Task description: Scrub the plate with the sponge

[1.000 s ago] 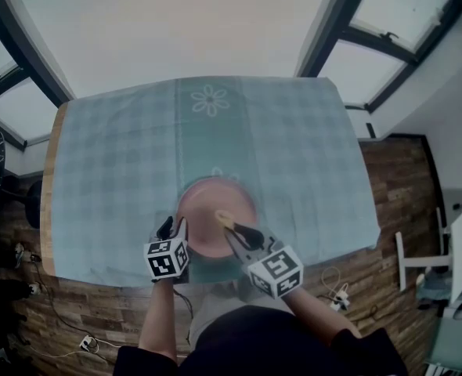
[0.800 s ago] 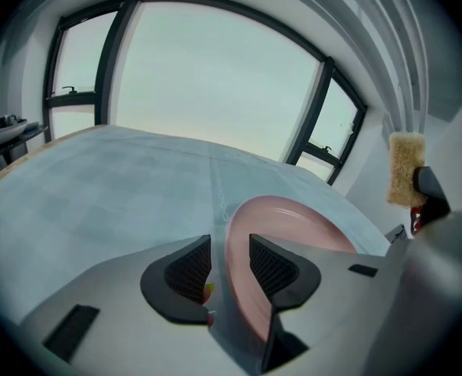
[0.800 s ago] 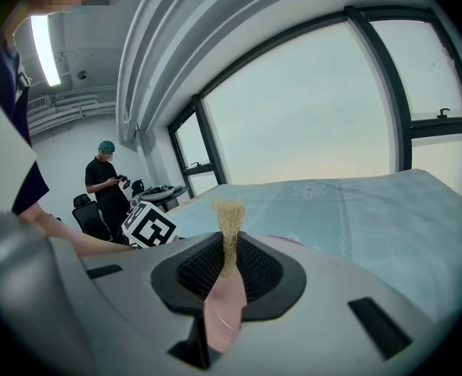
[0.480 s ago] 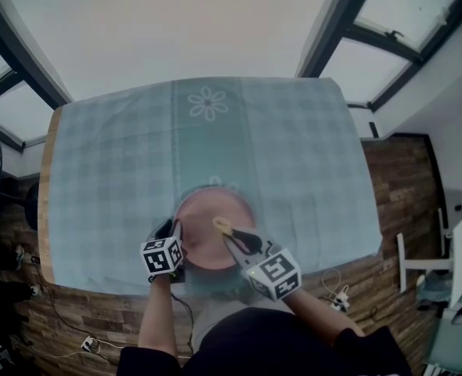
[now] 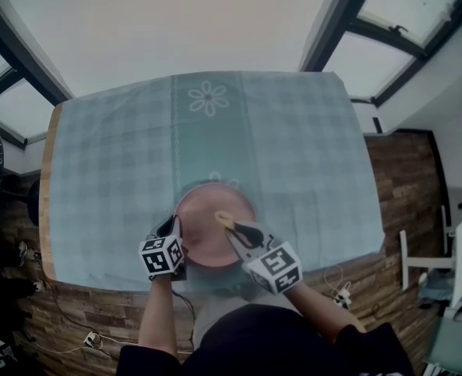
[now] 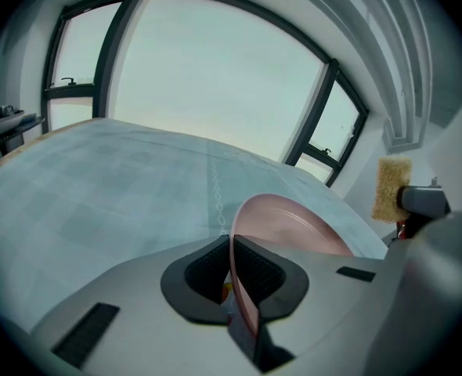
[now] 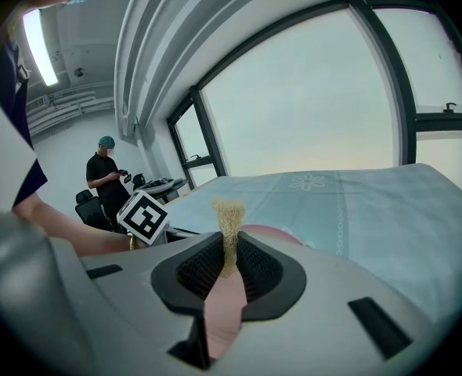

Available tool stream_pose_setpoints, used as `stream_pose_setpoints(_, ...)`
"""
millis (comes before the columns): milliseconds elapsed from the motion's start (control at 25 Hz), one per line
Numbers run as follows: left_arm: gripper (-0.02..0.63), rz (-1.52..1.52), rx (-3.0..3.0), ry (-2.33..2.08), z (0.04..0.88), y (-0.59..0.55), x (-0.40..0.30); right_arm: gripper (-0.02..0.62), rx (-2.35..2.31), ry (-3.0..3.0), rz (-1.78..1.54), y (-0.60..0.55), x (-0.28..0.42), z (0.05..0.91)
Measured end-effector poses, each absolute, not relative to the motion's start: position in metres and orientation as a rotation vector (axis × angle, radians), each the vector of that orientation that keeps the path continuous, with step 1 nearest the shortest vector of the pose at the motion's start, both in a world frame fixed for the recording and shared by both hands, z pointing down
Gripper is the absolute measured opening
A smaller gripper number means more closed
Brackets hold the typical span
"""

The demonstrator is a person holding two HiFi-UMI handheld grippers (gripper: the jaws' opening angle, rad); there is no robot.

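One plate (image 6: 294, 222), rim between closing fingers (image 6: 206, 271) of left gripper (image 6: 231, 269); one sponge (image 7: 229, 216) pinched in right gripper (image 7: 229, 266)

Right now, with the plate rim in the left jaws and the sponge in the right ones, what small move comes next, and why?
Probably lower the right gripper until the sponge presses on the plate, then begin a short stroke. The left gripper has its jaws closing on the plate's near rim, so it looks steadied, and the sponge appears over the pink face.
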State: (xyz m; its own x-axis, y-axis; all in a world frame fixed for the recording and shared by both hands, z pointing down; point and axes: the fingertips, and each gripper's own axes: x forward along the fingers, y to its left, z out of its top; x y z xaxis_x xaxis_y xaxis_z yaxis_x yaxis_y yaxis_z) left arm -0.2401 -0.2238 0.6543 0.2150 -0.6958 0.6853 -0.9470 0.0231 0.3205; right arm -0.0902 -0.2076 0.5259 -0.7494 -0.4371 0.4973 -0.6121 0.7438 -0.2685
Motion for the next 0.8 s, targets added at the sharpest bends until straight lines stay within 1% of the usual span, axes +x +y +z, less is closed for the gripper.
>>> stream_pose_setpoints(360,0.023,0.408,1.8,-1.592,0.618,-0.214,-0.227,0.054,0.84,-2.519,0.566,-0.204,-0.084,0.531)
stream_pose_setpoints(800,0.025,0.454,1.861,-1.688,0.584,-0.197,-0.211,0.054,0.866,-2.435,0.483,-0.217,-0.088,0.56)
